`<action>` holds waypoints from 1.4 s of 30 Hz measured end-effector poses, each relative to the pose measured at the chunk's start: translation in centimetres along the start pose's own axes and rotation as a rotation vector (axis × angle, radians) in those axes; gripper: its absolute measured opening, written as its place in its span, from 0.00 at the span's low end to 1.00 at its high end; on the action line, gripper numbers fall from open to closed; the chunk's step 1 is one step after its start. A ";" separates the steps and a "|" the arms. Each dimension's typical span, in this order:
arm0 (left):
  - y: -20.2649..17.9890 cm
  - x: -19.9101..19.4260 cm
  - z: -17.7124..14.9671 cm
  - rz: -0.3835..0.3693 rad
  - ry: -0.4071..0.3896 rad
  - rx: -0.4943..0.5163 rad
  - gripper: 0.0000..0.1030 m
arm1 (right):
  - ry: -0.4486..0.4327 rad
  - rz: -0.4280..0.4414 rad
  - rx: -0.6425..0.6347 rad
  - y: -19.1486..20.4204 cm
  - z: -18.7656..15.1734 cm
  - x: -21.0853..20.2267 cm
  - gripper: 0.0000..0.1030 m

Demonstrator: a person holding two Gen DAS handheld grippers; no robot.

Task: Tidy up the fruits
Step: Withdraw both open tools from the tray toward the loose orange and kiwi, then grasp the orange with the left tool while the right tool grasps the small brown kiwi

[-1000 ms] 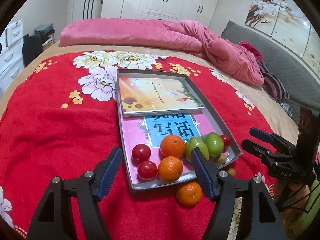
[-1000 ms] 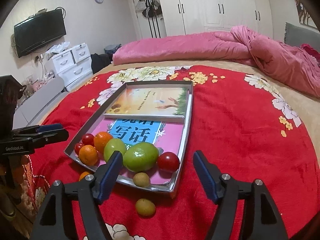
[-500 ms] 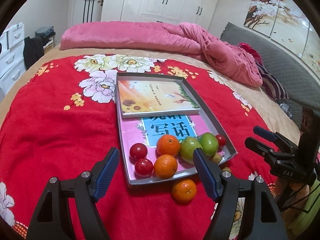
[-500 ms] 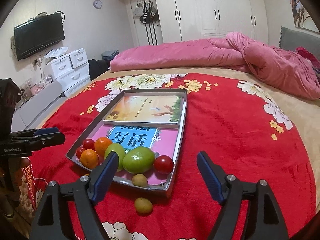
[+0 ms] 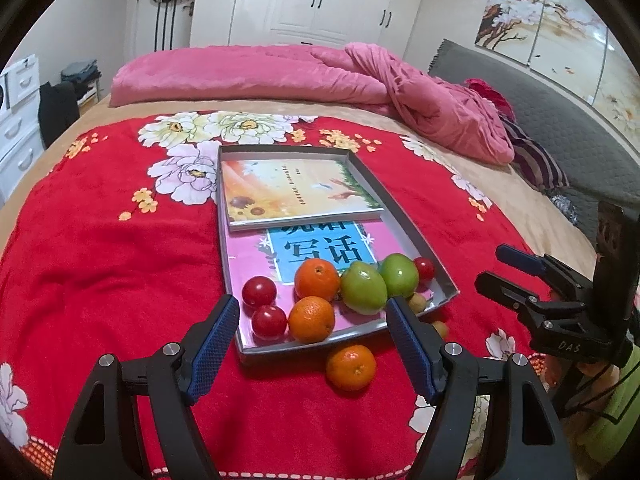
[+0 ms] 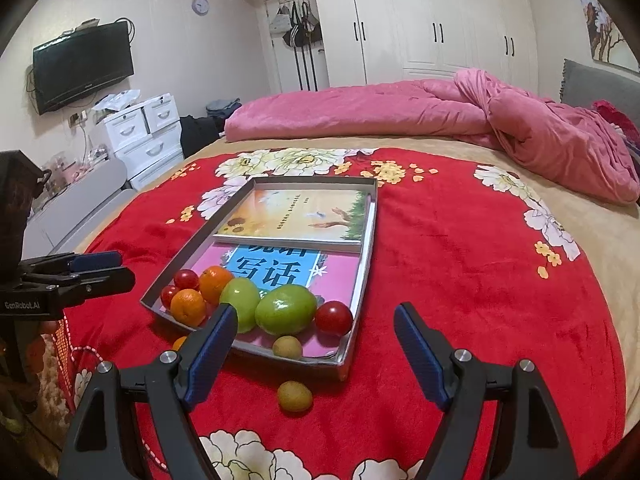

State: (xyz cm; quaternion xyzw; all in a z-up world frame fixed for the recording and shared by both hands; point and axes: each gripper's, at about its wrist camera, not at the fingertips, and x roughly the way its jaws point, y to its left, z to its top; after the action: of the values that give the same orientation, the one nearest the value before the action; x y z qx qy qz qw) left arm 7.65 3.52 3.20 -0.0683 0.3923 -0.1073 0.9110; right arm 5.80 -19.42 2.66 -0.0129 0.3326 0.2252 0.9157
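Both views pulled back, kiwi (image 6: 295,396) only right-view

Even, warm indoor light fills both views; glare shines on the wardrobe (image 6: 420,20) doors. Shadows under the fruit are soft. Fisheye bending curves the edges, with black vignette corners. Focus is fairly sharp throughout.

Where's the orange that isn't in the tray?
In the left wrist view the loose orange lies on the red blanket, just outside the tray's near edge, between the open left gripper's fingers.
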 end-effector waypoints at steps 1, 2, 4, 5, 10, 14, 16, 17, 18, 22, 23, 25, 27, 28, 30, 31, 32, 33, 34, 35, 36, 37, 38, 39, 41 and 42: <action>-0.1 0.0 -0.1 -0.002 0.001 0.001 0.75 | 0.000 0.000 -0.002 0.1 -0.1 -0.1 0.78; -0.2 -0.1 -0.1 -0.004 0.002 0.003 0.75 | 0.001 0.001 -0.005 0.2 -0.1 -0.1 0.78; -0.4 0.0 -0.2 -0.012 0.009 0.008 0.75 | 0.002 0.002 -0.005 0.3 -0.1 -0.1 0.78; -0.5 0.0 -0.3 -0.017 0.015 0.009 0.75 | 0.004 0.003 -0.006 0.4 -0.2 -0.2 0.78; -0.8 0.1 -0.7 -0.028 0.028 0.010 0.75 | 0.008 0.000 -0.012 0.6 -0.3 -0.3 0.78; -1.0 0.4 -1.1 -0.035 0.046 0.004 0.75 | 0.024 0.003 -0.016 1.0 -0.7 -0.2 0.78; -1.1 0.5 -1.3 -0.034 0.054 0.008 0.75 | 0.032 0.002 -0.022 1.1 -0.8 -0.1 0.78; -1.2 0.6 -1.4 -0.032 0.057 0.011 0.75 | 0.037 0.003 -0.023 1.2 -0.9 -0.1 0.78; -1.3 0.7 -1.5 -0.033 0.059 0.012 0.75 | 0.043 0.005 -0.023 1.3 -1.0 0.0 0.78; -1.5 1.1 -2.0 -0.034 0.079 0.014 0.75 | 0.069 0.005 -0.021 1.5 -1.4 0.3 0.78; -1.6 1.2 -2.2 -0.031 0.085 0.016 0.75 | 0.075 0.002 -0.024 1.5 -1.5 0.4 0.78; -1.8 1.4 -2.4 -0.034 0.093 0.016 0.75 | 0.085 0.002 -0.024 1.6 -1.6 0.5 0.78; -2.0 1.6 -2.6 -0.037 0.103 0.019 0.75 | 0.094 0.003 -0.019 1.5 -1.7 0.6 0.78; -2.1 1.7 -2.6 -0.038 0.105 0.022 0.75 | 0.098 0.004 -0.017 1.4 -1.8 0.7 0.78; -2.3 1.8 -2.8 -0.038 0.112 0.031 0.75 | 0.112 0.003 -0.011 1.4 -2.0 0.9 0.78; -2.4 1.9 -2.9 -0.038 0.116 0.033 0.75 | 0.116 0.003 -0.011 1.4 -2.0 0.9 0.78; -2.4 2.1 -3.0 -0.039 0.120 0.034 0.75 | 0.122 0.000 -0.012 1.5 -2.1 1.0 0.78; -2.5 2.2 -3.2 -0.041 0.126 0.037 0.75 | 0.126 -0.005 -0.016 1.5 -2.2 1.0 0.78; -2.6 2.3 -3.2 -0.040 0.130 0.040 0.75 | 0.130 -0.009 -0.020 1.6 -2.3 1.1 0.78; -2.6 2.5 -3.3 -0.038 0.134 0.043 0.75 | 0.137 -0.012 -0.023 1.6 -2.4 1.2 0.78; -2.7 2.6 -3.4 -0.038 0.139 0.046 0.75 | 0.143 -0.014 -0.024 1.7 -2.4 1.3 0.78; -2.7 2.8 -3.5 -0.039 0.143 0.047 0.75 | 0.147 -0.016 -0.025 1.7 -2.5 1.4 0.78; -2.7 3.0 -3.6 -0.038 0.149 0.048 0.75 | 0.151 -0.018 -0.026 1.7 -2.5 1.5 0.78; -2.7 3.1 -3.7 -0.038 0.152 0.049 0.75 | 0.156 -0.022 -0.028 1.7 -2.6 1.6 0.78; -2.6 3.4 -3.8 -0.037 0.160 0.047 0.75 | 0.164 -0.028 -0.027 1.6 -2.7 1.8 0.78; -2.6 3.6 -3.8 -0.038 0.164 0.045 0.75 | 0.169 -0.027 -0.025 1.6 -2.8 1.9 0.78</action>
State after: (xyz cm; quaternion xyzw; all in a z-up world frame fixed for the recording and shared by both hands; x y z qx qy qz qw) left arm 6.88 0.00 -1.36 -0.0463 0.4617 -0.1384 0.8749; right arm 4.72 -17.73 -0.47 -0.0476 0.4057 0.2149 0.8871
